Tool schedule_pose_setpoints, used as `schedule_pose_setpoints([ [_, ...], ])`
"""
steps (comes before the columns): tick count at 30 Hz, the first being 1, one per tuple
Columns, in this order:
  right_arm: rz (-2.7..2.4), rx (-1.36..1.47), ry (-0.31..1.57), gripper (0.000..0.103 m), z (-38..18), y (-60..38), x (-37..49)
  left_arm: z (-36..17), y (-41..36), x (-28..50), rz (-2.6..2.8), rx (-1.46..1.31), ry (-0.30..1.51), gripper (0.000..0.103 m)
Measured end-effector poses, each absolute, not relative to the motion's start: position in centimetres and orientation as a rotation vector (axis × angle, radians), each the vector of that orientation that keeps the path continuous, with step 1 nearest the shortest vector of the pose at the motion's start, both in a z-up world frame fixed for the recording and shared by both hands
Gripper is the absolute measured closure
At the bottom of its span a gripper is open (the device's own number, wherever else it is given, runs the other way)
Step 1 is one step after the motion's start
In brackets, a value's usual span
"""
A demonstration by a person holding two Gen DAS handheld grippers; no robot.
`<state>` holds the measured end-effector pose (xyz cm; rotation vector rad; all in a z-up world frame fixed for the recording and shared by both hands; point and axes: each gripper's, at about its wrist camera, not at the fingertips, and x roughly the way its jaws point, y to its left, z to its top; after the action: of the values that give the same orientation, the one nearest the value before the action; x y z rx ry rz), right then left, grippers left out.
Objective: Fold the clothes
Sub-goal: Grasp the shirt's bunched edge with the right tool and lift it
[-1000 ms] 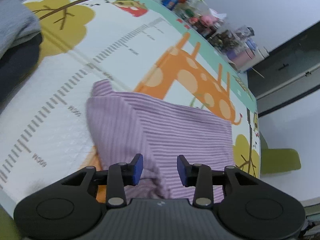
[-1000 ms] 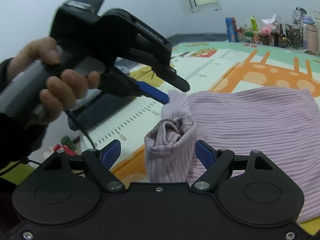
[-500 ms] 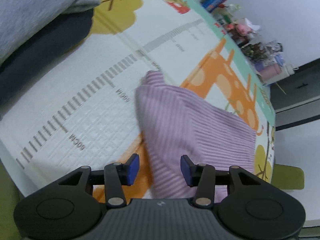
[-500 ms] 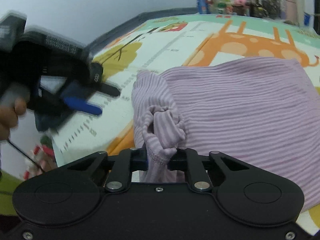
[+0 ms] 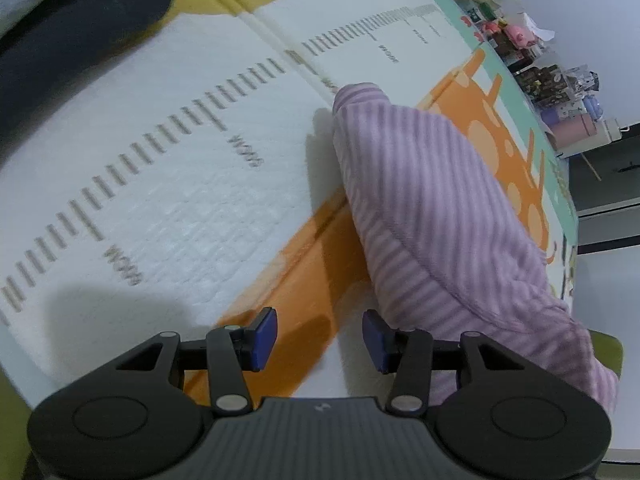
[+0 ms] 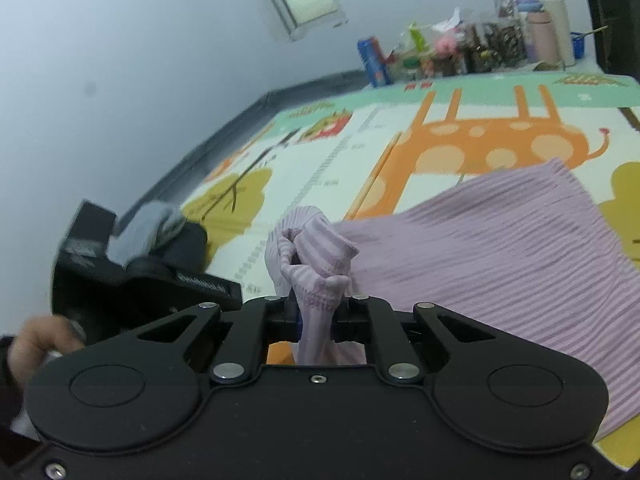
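The right tool (image 6: 316, 320) has just clamped shut on the bunched cuff of the lilac striped garment (image 6: 500, 248), which lies on the giraffe play mat (image 5: 180, 168). The left tool (image 5: 320, 336) stands half open with nothing between its pads, just beside the garment's near hem. To fold well, I judge it should pinch that hem and both should lift together. Open mat lies left of the garment; the dark clothes pile (image 5: 72, 40) sits well apart.

Both wrist views close, angled down, sharing play mat (image 5: 168, 184)
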<state>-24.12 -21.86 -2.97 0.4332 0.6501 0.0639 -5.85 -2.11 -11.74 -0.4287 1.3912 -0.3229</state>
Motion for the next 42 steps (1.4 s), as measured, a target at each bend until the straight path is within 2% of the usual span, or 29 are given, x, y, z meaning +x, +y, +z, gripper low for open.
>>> schedule_pose_setpoints([
  [26, -0.261, 0.428, 0.454, 0.093, 0.9, -30.4, -29.8, -8.5, -17.1, -4.5, -0.571, -0.215, 1.327, 0.053],
  [42, -0.517, 0.469, 0.538, 0.093, -4.1, -34.8, -33.5, -9.9, -25.0, -6.4, -0.666, 0.029, 1.295, 0.051],
])
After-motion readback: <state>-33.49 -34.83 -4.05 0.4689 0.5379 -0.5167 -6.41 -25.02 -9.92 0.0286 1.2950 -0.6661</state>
